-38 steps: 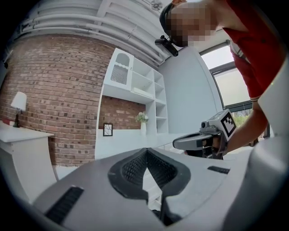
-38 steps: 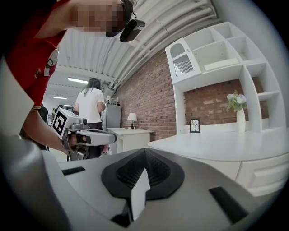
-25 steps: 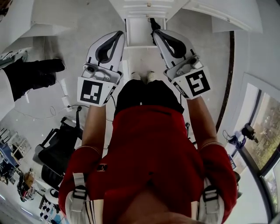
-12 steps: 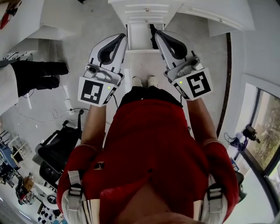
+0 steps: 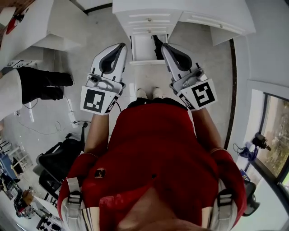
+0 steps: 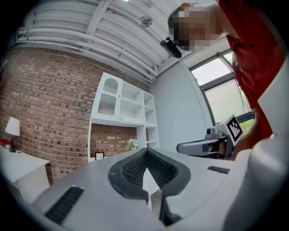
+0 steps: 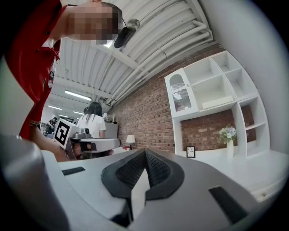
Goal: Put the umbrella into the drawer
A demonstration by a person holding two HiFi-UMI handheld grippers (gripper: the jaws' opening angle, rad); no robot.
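Note:
In the head view a white drawer (image 5: 142, 50) stands pulled open at the foot of a white cabinet. A dark folded umbrella (image 5: 157, 46) lies inside it along the right side, partly hidden by my right gripper. My left gripper (image 5: 121, 45) and right gripper (image 5: 164, 45) are held level side by side in front of a red-shirted torso, high above the drawer. Both are shut with nothing between the jaws. In the left gripper view its own tips (image 6: 145, 151) meet, and the right gripper (image 6: 212, 145) shows alongside. In the right gripper view its tips (image 7: 144, 153) are together too.
The white cabinet (image 5: 149, 13) fills the top of the head view. A person's black boots (image 5: 43, 83) stand at the left, with cables and a black bag (image 5: 58, 158) on the floor. White shelves (image 6: 122, 113) stand against a brick wall. A person in white (image 7: 92, 122) stands far off.
Both grippers have risen together and stayed shut. The drawer and floor look farther away. The umbrella lies unmoved in the drawer.

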